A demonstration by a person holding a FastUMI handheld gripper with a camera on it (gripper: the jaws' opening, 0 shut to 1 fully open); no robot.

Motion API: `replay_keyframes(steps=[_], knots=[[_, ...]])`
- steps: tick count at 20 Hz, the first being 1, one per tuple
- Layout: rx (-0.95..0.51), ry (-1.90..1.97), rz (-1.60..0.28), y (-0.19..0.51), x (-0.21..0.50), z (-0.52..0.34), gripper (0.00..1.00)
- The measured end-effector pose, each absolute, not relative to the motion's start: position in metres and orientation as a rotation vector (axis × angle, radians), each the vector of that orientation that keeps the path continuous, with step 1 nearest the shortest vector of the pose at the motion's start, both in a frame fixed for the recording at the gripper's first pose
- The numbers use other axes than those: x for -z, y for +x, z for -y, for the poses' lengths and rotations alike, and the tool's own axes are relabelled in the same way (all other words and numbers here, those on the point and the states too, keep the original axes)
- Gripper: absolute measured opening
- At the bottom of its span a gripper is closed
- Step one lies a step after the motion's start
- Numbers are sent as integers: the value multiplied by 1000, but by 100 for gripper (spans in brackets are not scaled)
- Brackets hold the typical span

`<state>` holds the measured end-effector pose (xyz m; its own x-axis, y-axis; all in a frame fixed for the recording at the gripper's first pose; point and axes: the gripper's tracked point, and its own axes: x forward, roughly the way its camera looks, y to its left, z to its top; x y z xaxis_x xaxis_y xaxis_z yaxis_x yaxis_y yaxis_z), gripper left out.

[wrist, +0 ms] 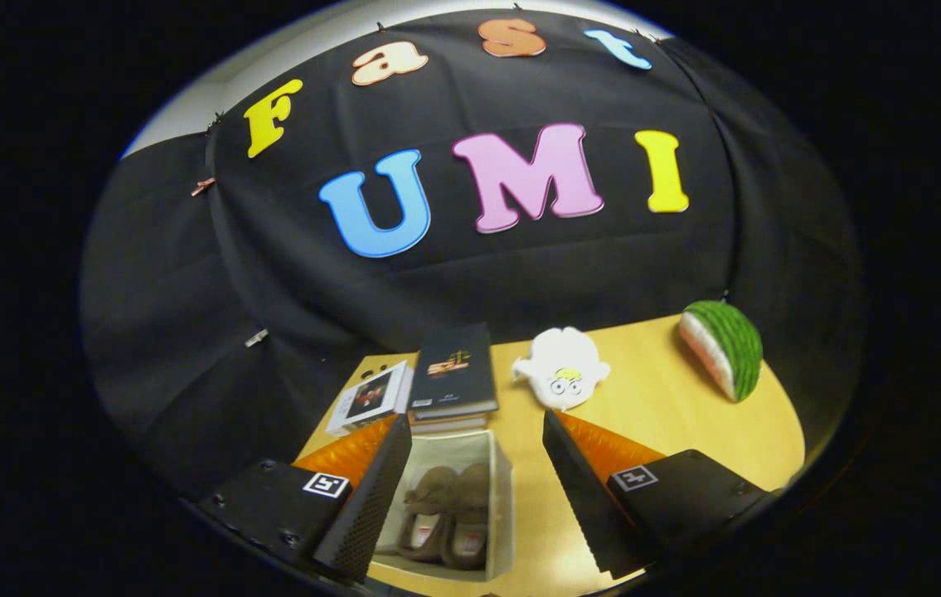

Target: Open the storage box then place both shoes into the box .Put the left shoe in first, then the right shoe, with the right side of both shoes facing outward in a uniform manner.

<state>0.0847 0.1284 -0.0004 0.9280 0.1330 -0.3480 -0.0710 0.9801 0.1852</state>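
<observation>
A pale storage box (pixel 500 497) stands open on the wooden table, below and between my fingers. Two brown shoes (pixel 447 514) lie side by side inside it, toes pointing away from me toward the books. My gripper (pixel 474 489) hovers above the box with its fingers spread wide and nothing held between them. The left finger (pixel 371 506) covers the box's left wall. The right finger (pixel 582 497) hangs over bare table to the right of the box.
A stack of books (pixel 453 373) and a flat white booklet (pixel 371 396) sit just beyond the box. A white plush toy (pixel 561 366) lies to their right. A watermelon-slice toy (pixel 723 348) rests further right near the table's edge.
</observation>
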Motion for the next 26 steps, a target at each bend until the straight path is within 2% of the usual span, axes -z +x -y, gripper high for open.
replay_keyframes(steps=[5, 11, 17, 26], knots=[[-11, 71, -175, 81, -40, -61, 98], [36, -90, 15, 71, -83, 35, 97], [6, -86, 7, 68, -68, 98, 96], [-58, -36, -42, 48, -16, 110, 97]])
